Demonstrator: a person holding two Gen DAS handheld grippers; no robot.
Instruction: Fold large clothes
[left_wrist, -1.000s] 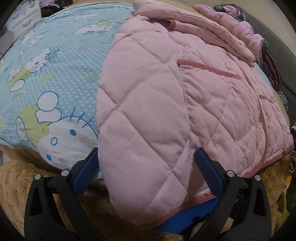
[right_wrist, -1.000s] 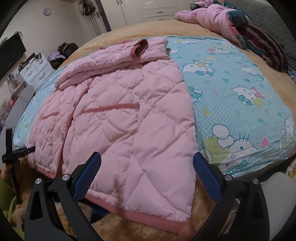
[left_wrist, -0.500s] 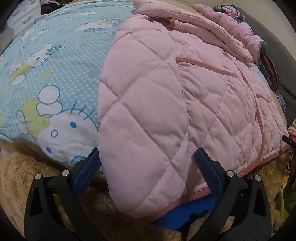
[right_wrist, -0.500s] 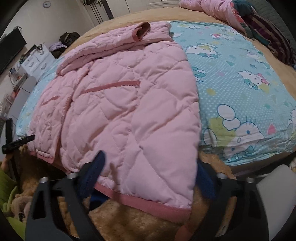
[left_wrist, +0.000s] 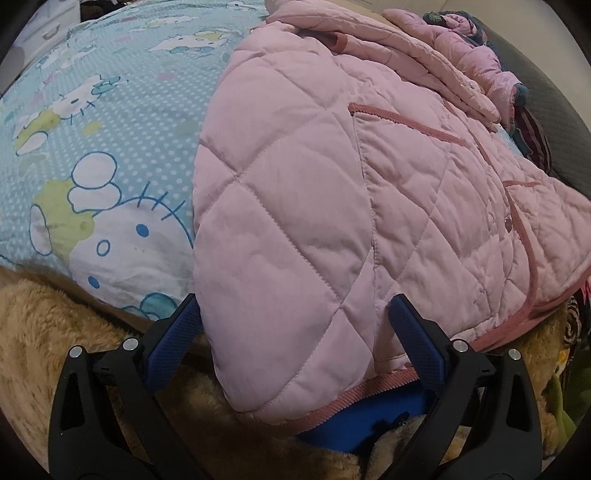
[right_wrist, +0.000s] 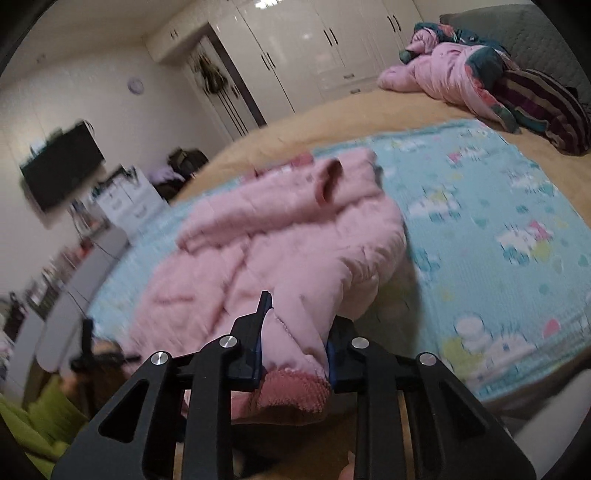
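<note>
Clearly soft and bulky, the quilted pink jacket (left_wrist: 332, 206) handles best by its near hem, where right gripper (right_wrist: 295, 354) fingers clamp while left gripper (left_wrist: 295, 325) fingers straddle it apart.

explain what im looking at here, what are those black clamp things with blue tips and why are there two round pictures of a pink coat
There is no robot here. A person holds a handheld two-finger gripper in each hand, and each gripper carries a fisheye camera looking forward along its fingers, hence the two round pictures.

One picture is from the left gripper. Its blue-padded jaws stand wide open on either side of the bottom corner of a pink quilted jacket, not pinching it.

The other is from the right gripper. It is shut on the jacket's hem, and the picture is blurred by motion.

The jacket lies on a light blue cartoon-cat blanket spread over a tan fleece cover. A pile of other clothes lies at the far end of the bed. The job is folding the jacket.
</note>
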